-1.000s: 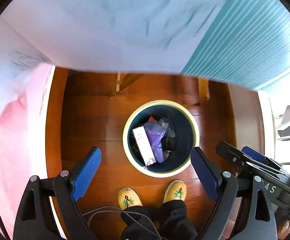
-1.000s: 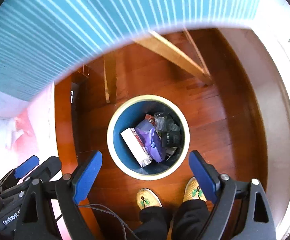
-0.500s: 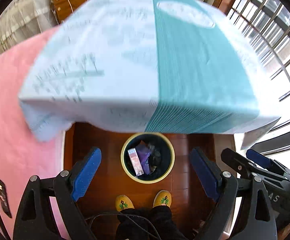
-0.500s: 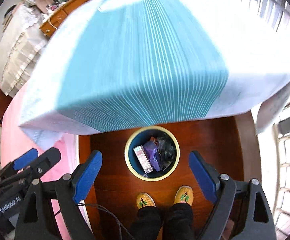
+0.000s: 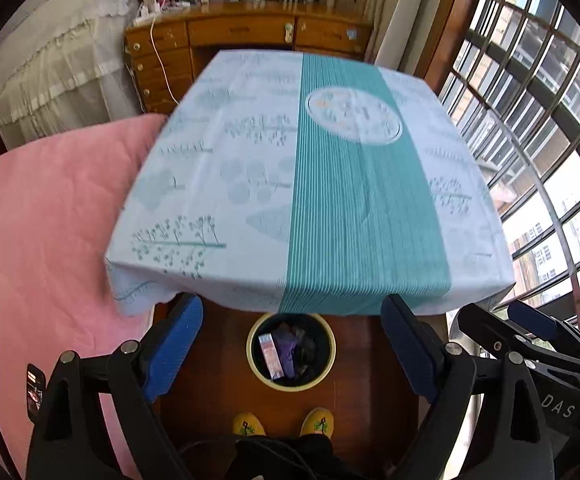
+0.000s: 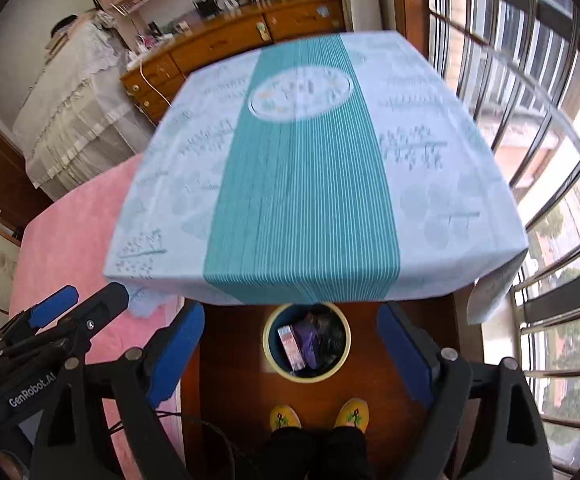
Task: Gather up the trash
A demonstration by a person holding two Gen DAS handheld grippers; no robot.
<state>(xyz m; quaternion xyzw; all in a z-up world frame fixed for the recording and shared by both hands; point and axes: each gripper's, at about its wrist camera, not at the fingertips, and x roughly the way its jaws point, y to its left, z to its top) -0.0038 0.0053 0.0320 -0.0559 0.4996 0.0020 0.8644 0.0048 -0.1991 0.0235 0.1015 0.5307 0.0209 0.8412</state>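
A round dark-blue trash bin with a cream rim [image 5: 291,354] [image 6: 306,342] stands on the wood floor under the near edge of the table. It holds a small carton, purple wrapping and dark packets. My left gripper [image 5: 291,336] is open and empty, high above the bin. My right gripper [image 6: 291,338] is open and empty beside it. The table [image 5: 309,184] [image 6: 313,168] has a white and teal cloth with no trash on it.
A pink bed [image 5: 42,220] lies left of the table. A wooden dresser [image 5: 250,36] stands behind it, barred windows [image 5: 529,120] on the right. The person's yellow slippers [image 5: 284,424] stand just before the bin.
Both grippers have risen from low over the bin to above table height and tilted up; the whole tabletop and room now show and the bin looks small.
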